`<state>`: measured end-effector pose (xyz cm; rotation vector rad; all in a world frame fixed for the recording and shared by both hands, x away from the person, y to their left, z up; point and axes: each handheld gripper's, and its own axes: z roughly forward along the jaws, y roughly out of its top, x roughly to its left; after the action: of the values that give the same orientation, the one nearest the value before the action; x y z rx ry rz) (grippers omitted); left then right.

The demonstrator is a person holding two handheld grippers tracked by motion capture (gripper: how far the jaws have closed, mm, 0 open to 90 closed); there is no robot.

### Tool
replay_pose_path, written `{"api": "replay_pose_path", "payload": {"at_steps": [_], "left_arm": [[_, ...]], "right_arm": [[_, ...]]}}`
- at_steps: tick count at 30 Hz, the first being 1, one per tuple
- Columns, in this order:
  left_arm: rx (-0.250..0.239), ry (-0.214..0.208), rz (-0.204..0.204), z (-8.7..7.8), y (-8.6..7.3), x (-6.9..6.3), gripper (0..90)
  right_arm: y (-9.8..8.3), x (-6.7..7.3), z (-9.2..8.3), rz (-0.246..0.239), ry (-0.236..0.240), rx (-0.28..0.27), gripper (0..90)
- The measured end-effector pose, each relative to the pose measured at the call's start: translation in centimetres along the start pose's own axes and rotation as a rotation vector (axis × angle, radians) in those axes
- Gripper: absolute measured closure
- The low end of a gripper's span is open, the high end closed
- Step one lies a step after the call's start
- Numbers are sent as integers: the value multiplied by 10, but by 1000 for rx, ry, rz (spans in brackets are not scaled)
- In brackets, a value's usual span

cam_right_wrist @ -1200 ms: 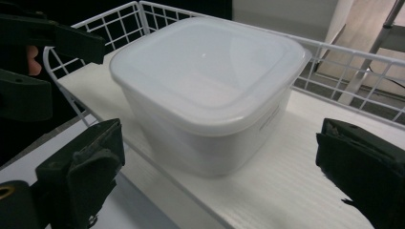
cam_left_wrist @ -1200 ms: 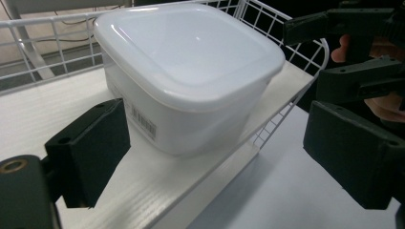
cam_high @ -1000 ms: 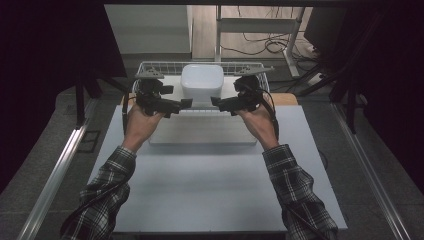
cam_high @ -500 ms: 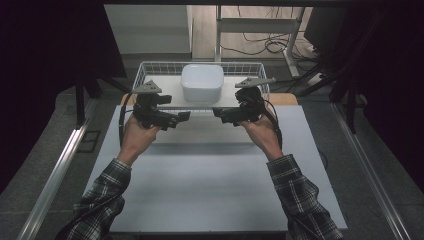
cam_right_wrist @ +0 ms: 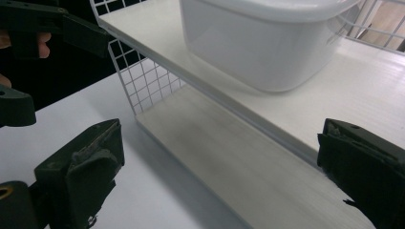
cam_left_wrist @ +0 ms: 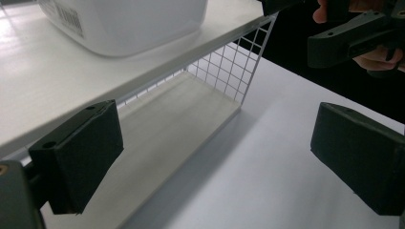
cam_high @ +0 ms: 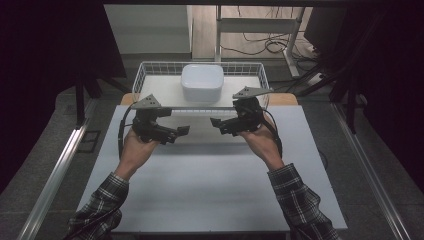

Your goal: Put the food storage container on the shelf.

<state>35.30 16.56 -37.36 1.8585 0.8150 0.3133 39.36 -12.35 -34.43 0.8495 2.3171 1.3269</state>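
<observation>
— Where do the jaws stand? Both pairs are spread wide with nothing between them: the left gripper (cam_high: 172,131) and the right gripper (cam_high: 222,123) hover over the white surface (cam_high: 210,195), tips turned toward each other, a bare stretch between them.

— And the container? The white lidded container (cam_high: 202,83) sits on a white shelf board (cam_high: 165,90) inside the wire basket (cam_high: 142,75), beyond both grippers and midway between them (apart from either pair of jaws). In the left gripper view it lies up and left of the jaws (cam_left_wrist: 119,24); in the right gripper view it sits above them (cam_right_wrist: 258,43), with a lower board (cam_right_wrist: 224,157) under the shelf.
</observation>
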Motion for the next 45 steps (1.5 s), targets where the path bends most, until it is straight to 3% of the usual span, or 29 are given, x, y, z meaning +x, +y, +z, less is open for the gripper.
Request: {"api": "replay_pose_path", "payload": {"at_steps": [19, 35, 45], "left_arm": [[22, -27, -1, 6, -30, -18, 25], [47, -26, -20, 11, -58, -23, 22], [61, 2, -9, 10, -79, -31, 22]], "right_arm": [[-27, 15, -7, -30, 28, 8, 16], [-54, 22, -5, -58, 41, 33, 11], [-75, 23, -5, -50, 41, 28, 1]]}}
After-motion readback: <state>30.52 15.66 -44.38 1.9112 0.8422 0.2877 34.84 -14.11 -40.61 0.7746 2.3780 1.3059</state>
